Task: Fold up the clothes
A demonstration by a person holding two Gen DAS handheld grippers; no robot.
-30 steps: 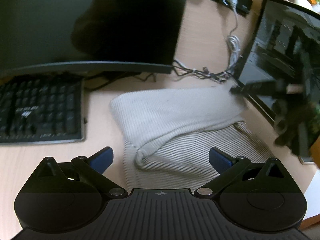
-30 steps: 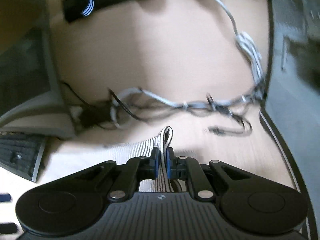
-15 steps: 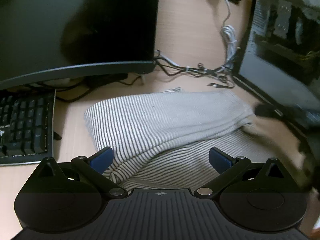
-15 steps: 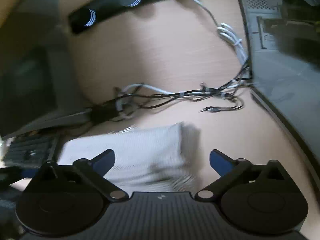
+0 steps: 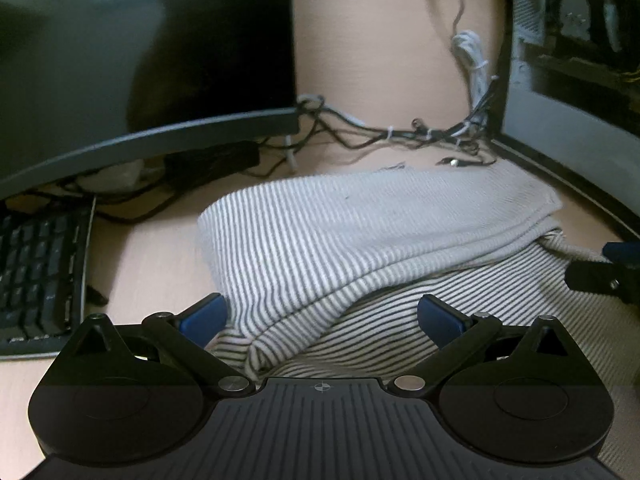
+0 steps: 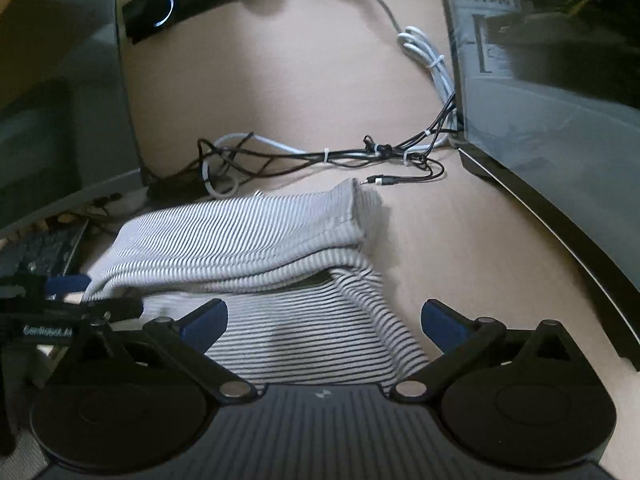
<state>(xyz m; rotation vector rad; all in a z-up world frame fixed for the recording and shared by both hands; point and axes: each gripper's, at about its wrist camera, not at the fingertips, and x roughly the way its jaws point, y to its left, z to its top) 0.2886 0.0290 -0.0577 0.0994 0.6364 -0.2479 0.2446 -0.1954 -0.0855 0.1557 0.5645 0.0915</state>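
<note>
My left tool (image 5: 320, 316) and right tool (image 6: 324, 316) both gape wide, holding nothing, just above the striped garment (image 5: 340, 236). It lies folded on the bench (image 6: 300, 80), upper layer's edge nearest me. Beyond it: bare bench, cables (image 6: 320, 156), monitor (image 5: 140, 60).

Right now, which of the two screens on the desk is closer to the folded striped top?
The right-hand screen, beside the top's free end. The other screen stands farther back on the left, above the keyboard.
</note>
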